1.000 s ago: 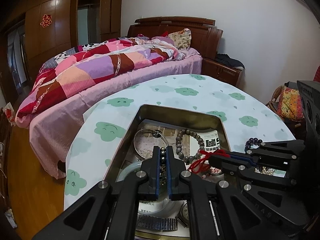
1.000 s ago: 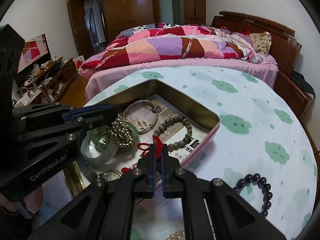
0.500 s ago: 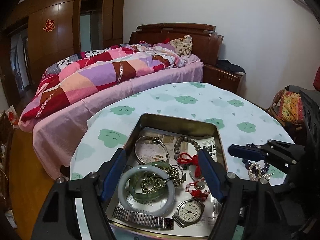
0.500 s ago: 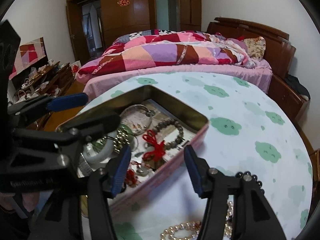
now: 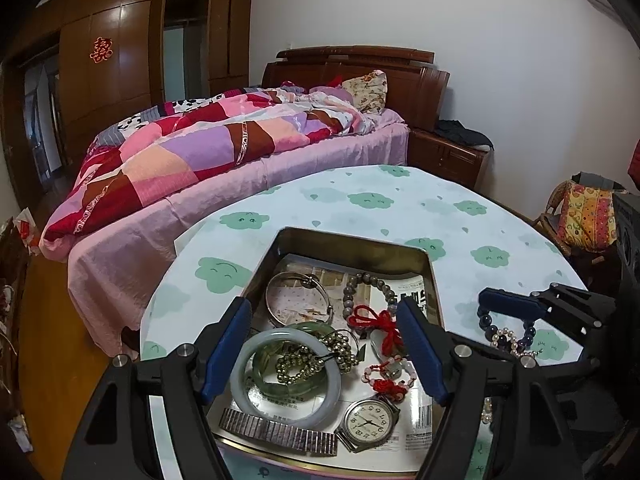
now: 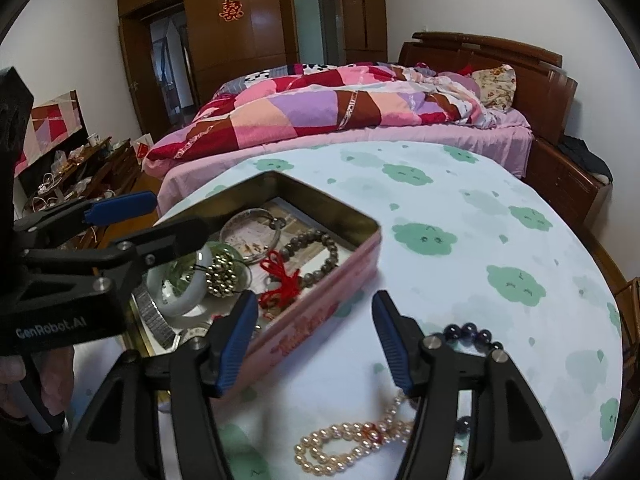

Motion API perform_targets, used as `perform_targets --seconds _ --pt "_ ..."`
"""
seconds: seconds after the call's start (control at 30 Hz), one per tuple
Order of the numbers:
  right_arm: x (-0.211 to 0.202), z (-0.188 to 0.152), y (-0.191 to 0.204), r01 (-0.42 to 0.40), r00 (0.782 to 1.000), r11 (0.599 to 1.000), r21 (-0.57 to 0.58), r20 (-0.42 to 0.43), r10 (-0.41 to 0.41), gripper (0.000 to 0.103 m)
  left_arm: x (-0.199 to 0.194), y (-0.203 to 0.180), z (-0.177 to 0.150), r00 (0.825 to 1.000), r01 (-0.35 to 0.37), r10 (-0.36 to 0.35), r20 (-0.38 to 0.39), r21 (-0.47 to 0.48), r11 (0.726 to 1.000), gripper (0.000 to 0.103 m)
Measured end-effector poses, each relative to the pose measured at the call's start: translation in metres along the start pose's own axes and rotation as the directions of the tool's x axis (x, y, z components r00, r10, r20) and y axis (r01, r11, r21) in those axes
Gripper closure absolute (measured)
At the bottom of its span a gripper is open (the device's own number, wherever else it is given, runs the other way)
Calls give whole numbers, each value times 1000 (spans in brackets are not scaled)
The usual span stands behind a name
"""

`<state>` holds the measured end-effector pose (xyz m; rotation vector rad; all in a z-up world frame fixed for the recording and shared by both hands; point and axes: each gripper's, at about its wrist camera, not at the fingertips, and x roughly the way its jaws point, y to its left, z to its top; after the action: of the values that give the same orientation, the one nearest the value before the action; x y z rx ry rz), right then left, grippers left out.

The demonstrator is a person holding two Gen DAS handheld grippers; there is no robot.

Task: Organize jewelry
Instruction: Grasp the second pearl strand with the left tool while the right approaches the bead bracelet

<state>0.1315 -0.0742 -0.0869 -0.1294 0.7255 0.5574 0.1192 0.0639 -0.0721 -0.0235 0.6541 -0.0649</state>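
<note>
Jaws of left gripper [image 5: 324, 340] wide apart, right gripper [image 6: 316, 340] opening, both empty; pearl necklace [image 6: 352, 436] partly hidden.

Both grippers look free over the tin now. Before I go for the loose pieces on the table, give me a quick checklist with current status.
1. Left gripper empty: ok, open above the tin, nothing between its fingers.
2. Right gripper empty: ok, its jaws are opening with nothing held.
3. Pearl strand reachable: ok, it lies on the tablecloth just below the right gripper.
4. Dark bead bracelet free to lift: cannot tell, the right finger hides part of it.
5. Room in the tin: not ok, jade bangle, wristwatch and red cord crowd it.
</note>
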Motion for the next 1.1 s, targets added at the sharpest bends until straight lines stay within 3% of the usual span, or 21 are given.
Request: perform_targets --seconds 0.3,0.67,1.03,1.1 --pt "-26 -19 -44 68 998 995 79 -3 -68 36 -8 -15 -2 1000 12 -12 0 12 1000 28" --pt "-53 -57 -117 191 982 945 264 -51 -184 36 -17 -89 -16 997 81 -79 -18 153 985 28" --pt "-61 -66 -128 171 985 934 314 -29 -171 35 9 -137 -35 987 137 -113 -113 243 960 28" --pt "-60 -67 -130 166 986 931 325 -29 -165 35 16 -140 -37 983 153 -122 -138 241 958 38"
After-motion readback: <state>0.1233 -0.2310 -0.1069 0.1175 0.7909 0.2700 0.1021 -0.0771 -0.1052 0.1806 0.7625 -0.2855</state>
